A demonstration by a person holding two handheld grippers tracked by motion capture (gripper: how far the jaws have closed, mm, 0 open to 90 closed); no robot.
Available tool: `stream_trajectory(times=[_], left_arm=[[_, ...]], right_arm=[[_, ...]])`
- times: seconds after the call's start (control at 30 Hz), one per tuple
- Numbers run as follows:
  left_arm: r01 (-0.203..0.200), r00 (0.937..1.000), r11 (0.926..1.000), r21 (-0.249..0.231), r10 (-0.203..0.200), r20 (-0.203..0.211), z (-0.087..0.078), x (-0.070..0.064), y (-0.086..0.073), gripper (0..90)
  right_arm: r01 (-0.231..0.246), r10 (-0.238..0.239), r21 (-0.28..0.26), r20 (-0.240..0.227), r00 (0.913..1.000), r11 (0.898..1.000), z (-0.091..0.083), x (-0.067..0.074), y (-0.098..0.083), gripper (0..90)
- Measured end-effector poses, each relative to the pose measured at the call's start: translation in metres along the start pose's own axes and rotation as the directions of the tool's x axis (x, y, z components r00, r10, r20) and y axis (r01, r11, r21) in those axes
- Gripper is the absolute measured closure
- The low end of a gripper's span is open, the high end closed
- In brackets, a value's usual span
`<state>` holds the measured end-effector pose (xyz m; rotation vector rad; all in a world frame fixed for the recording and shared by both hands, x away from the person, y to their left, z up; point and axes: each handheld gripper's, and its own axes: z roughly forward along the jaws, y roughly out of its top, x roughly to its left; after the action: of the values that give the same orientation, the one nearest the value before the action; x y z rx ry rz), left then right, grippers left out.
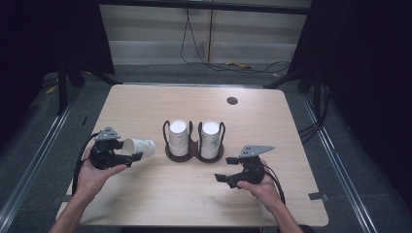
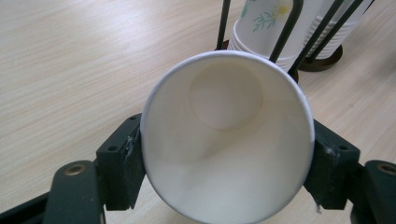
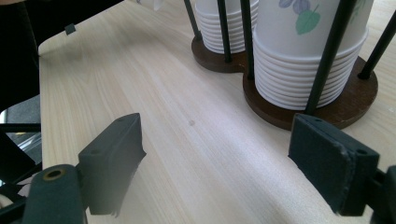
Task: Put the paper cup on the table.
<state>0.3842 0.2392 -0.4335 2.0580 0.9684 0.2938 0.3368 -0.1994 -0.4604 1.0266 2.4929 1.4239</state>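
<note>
1. Here the paper cup lies on its side in the left gripper, just left of the cup holder, its base end toward that holder and apart from it.
2. The left gripper view looks straight into the cup's open mouth: white inside, round bottom visible, and a black pad pressing the rim on each side, so the left gripper is clenched on the cup.
3. The high view gives what that close view cannot: the cup's outer wall with a faint print, and the person's left hand beneath the gripper at the holder's near left.
4. The cup holder is a dark double base with black wire posts, carrying two stacks of cups, mid-table in the high view.
5. The right gripper view shows the stacked rims and a leaf-and-flower print on the nearest stack, detail lost from above.
6. The right gripper sits near the holder's near right side; its jaws stand wide apart over bare wood table, grasping nothing.
</note>
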Motion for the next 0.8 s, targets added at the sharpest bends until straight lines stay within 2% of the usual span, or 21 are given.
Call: stream_trajectory(times=[0.13, 0.27, 0.37, 0.4, 0.5, 0.63, 0.67, 0.7, 0.8], left_arm=[[0.004, 0.9999, 0.9986, 0.052, -0.003, -0.016, 0.001, 0.007, 0.004, 26.1], [0.009, 0.9989, 0.9985, 0.055, -0.007, -0.046, -0.001, 0.013, 0.009, 26.1], [0.009, 0.9989, 0.9983, 0.058, -0.006, -0.047, 0.0, 0.014, 0.01, 25.9], [0.007, 0.9982, 0.9974, 0.072, -0.003, -0.06, 0.001, 0.014, 0.011, 25.9], [0.002, 0.9984, 0.996, 0.089, 0.003, -0.057, 0.001, 0.015, 0.012, 25.7], [0.033, 0.9967, 0.9911, 0.129, -0.024, -0.078, 0.004, 0.021, 0.014, 25.5], [0.034, 0.9955, 0.9875, 0.154, -0.02, -0.093, 0.004, 0.023, 0.014, 25.5], [0.034, 0.9955, 0.9875, 0.154, -0.02, -0.093, 0.004, 0.023, 0.014, 25.5], [0.031, 0.9942, 0.9805, 0.194, -0.01, -0.107, 0.007, 0.024, 0.015, 25.5]], right_arm=[[0.003, -0.003, 0.006, 0.003, 1.0, 1.0, 0.0, 0.001, 0.0, 17.8], [0.003, -0.004, 0.009, 0.006, 1.0, 1.0, -0.001, 0.002, -0.001, 17.8], [0.007, -0.007, 0.011, 0.006, 1.0, 1.0, -0.001, 0.003, -0.001, 17.8], [0.01, -0.01, 0.011, 0.008, 0.9999, 1.0, -0.002, 0.005, -0.001, 17.8], [0.016, -0.016, 0.013, 0.008, 0.9998, 1.0, -0.001, 0.006, -0.001, 17.8], [0.021, -0.021, 0.016, -0.002, 0.9998, 1.0, 0.001, 0.007, 0.0, 18.0], [0.02, -0.02, 0.018, -0.003, 0.9998, 1.0, 0.001, 0.007, 0.0, 18.0], [0.019, -0.019, 0.02, -0.004, 0.9998, 1.0, 0.002, 0.007, 0.0, 18.0], [0.019, -0.019, 0.025, -0.002, 0.9998, 1.0, 0.002, 0.007, -0.001, 18.0]])
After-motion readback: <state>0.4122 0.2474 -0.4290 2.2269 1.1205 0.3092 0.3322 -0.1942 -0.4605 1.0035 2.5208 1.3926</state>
